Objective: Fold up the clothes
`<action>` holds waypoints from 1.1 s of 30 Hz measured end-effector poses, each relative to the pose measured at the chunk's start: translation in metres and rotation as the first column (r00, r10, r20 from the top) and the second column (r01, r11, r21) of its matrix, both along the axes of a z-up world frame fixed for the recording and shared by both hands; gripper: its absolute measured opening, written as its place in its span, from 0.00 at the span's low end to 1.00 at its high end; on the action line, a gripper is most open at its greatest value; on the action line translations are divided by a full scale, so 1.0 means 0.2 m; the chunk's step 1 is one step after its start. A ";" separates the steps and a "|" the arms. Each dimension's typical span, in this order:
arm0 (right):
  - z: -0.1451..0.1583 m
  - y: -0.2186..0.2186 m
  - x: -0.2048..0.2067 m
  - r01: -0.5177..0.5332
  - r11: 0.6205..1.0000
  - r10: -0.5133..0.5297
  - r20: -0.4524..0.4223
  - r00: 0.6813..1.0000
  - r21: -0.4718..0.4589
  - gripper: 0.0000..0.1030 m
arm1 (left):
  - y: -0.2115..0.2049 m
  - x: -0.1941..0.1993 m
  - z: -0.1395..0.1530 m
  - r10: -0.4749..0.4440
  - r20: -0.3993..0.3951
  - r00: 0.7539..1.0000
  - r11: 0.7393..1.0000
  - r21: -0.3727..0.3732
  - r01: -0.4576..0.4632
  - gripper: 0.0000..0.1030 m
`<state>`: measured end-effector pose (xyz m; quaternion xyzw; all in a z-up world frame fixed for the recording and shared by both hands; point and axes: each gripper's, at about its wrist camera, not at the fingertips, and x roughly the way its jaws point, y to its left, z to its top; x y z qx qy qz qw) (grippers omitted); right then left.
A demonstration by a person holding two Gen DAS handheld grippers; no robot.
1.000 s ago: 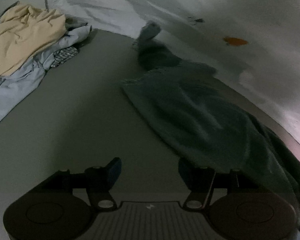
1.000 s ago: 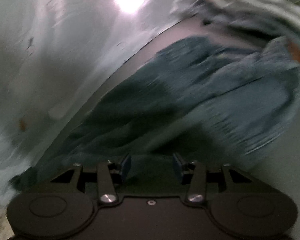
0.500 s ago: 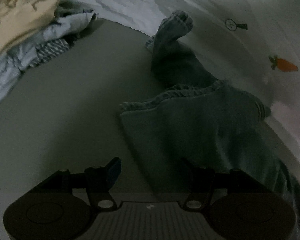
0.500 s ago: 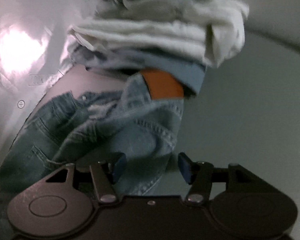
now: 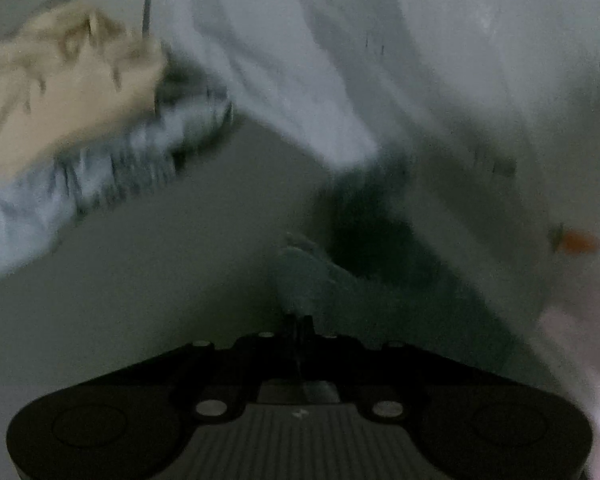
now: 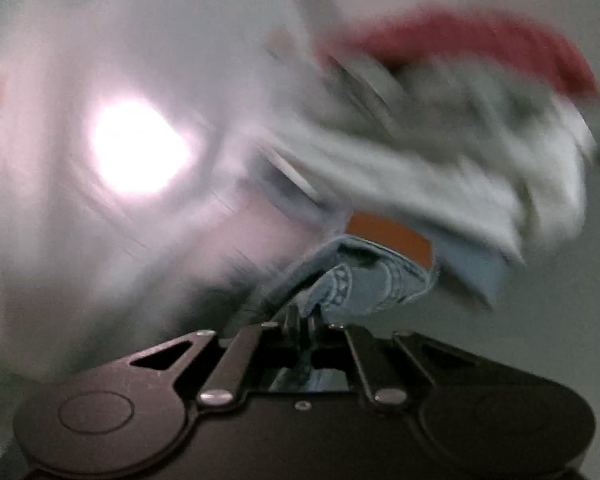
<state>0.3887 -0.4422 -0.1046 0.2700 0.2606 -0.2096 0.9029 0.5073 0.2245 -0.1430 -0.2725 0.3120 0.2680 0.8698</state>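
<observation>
A pair of blue jeans lies on the grey table. In the left wrist view my left gripper [image 5: 299, 322] is shut on the hem end of a jeans leg [image 5: 304, 276], which bunches up just past the fingers; the rest of the leg [image 5: 380, 240] runs away to the right, dark and blurred. In the right wrist view my right gripper [image 6: 300, 320] is shut on the waist end of the jeans [image 6: 364, 280], the seamed denim folded up in front of the fingers. Both views are motion-blurred.
A cream garment [image 5: 60, 92] on light blue clothes [image 5: 112, 176] is piled at the left. A stack of white, grey and red clothes [image 6: 460, 140] with an orange patch [image 6: 388, 236] sits right behind the jeans. A white printed sheet [image 5: 420, 60] edges the grey table [image 5: 140, 280].
Both grippers were open half a second ago and have closed on the jeans, the left on the leg hem and the right on the waist. Both views now blur with motion.
</observation>
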 end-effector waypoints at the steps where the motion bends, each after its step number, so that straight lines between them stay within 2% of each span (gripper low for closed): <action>1: 0.11 0.02 0.02 -0.042 0.999 0.044 0.057 0.997 -0.029 0.03 | 0.04 0.00 0.08 0.005 0.033 0.999 1.000 0.006 -0.005 0.00; 3: 0.32 0.08 0.06 -0.118 0.989 0.132 0.174 0.976 -0.087 0.03 | 0.10 -0.02 0.25 0.020 0.106 0.994 1.000 0.015 -0.021 0.00; 5: 0.50 0.13 0.04 -0.148 0.982 0.176 0.277 0.944 -0.122 0.03 | 0.14 -0.10 0.45 0.031 0.186 0.982 0.998 0.049 -0.041 0.00; 8: 0.70 0.16 -0.12 -0.165 0.981 0.194 0.405 0.893 -0.106 0.03 | 0.21 -0.32 0.72 0.059 0.300 0.952 0.992 0.088 -0.089 0.00; 10: 0.76 0.16 -0.26 -0.157 0.982 0.187 0.427 0.884 -0.105 0.03 | 0.25 -0.53 0.82 0.085 0.336 0.938 0.986 0.105 -0.127 0.00; 12: 0.73 0.12 -0.42 -0.143 0.986 0.165 0.407 0.898 -0.083 0.03 | 0.28 -0.78 0.83 0.116 0.331 0.936 0.980 0.114 -0.161 0.00; 14: 0.64 0.08 -0.57 -0.125 0.991 0.133 0.358 0.924 -0.047 0.03 | 0.29 -1.00 0.76 0.130 0.288 0.949 0.980 0.107 -0.167 0.00; 16: 0.48 0.04 -0.70 -0.102 0.995 0.101 0.262 0.960 -0.013 0.04 | 0.26 -1.19 0.62 0.138 0.198 0.971 0.980 0.115 -0.162 0.00; 18: 0.25 0.00 -0.78 -0.072 0.996 0.066 0.128 0.990 0.043 0.04 | 0.19 -1.34 0.41 0.155 0.041 0.987 0.974 0.161 -0.160 0.00; 20: 0.00 -0.03 -0.84 -0.036 0.994 0.040 -0.037 0.999 0.099 0.05 | 0.17 -1.44 0.16 0.168 -0.134 0.977 0.973 0.178 -0.143 0.01; 21: -0.13 -0.05 -0.87 -0.014 0.992 0.030 -0.127 0.991 0.127 0.05 | 0.17 -1.48 0.03 0.168 -0.205 0.964 0.977 0.161 -0.136 0.01; 22: -0.23 -0.06 -0.91 0.004 0.990 0.022 -0.185 0.982 0.143 0.09 | 0.18 -1.52 -0.07 0.164 -0.248 0.955 0.982 0.134 -0.134 0.01; 23: -0.28 -0.05 -0.94 0.010 0.988 0.021 -0.199 0.980 0.153 0.13 | 0.19 -1.56 -0.15 0.157 -0.282 0.946 0.986 0.106 -0.132 0.05; 25: -0.33 -0.04 -0.98 0.015 0.988 0.017 -0.209 0.978 0.151 0.30 | 0.17 -1.60 -0.20 0.158 -0.310 0.937 0.985 0.121 -0.126 0.10; 26: -0.32 -0.04 -1.00 0.015 0.990 0.014 -0.207 0.978 0.140 0.33 | 0.16 -1.61 -0.20 0.151 -0.315 0.937 0.984 0.134 -0.114 0.16; 28: -0.28 -0.04 -0.99 0.002 0.995 0.019 -0.206 0.978 0.104 0.38 | 0.16 -1.60 -0.17 0.150 -0.311 0.939 0.983 0.150 -0.107 0.19; 33: -0.23 -0.08 -0.99 0.007 0.997 0.007 -0.184 0.983 0.074 0.50 | 0.17 -1.58 -0.13 0.161 -0.246 0.956 0.985 0.102 -0.140 0.28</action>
